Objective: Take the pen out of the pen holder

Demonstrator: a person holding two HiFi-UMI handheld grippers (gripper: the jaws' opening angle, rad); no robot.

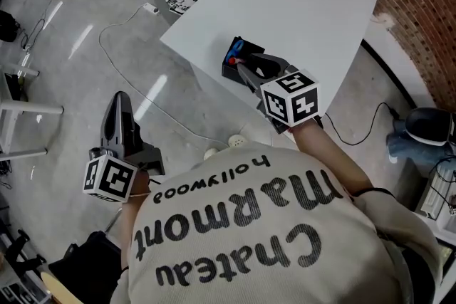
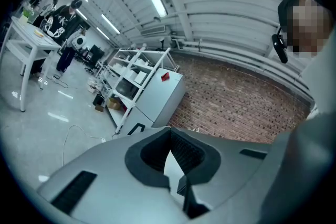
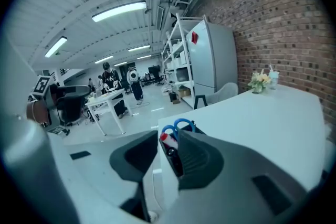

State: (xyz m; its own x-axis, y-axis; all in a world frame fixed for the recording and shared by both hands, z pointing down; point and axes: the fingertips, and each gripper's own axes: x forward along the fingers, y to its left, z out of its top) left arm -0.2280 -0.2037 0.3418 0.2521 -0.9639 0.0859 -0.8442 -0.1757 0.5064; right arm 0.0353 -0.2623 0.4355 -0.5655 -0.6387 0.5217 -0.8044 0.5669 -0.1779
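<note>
1 shirt (image 1: 249, 245), "Chateau Marmont hollywood", pen hldr (image 1: 228, 69)

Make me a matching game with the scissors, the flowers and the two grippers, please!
Things:
1. scissor handles
2. flowers
3. right gripper
4. left gripper

Match each with:
A. jaws together, nothing between them
B. blue
C. jaws apart, right at the pen holder
D. at the far end of the table

Pairs: 1-B, 2-D, 3-C, 4-A.
</note>
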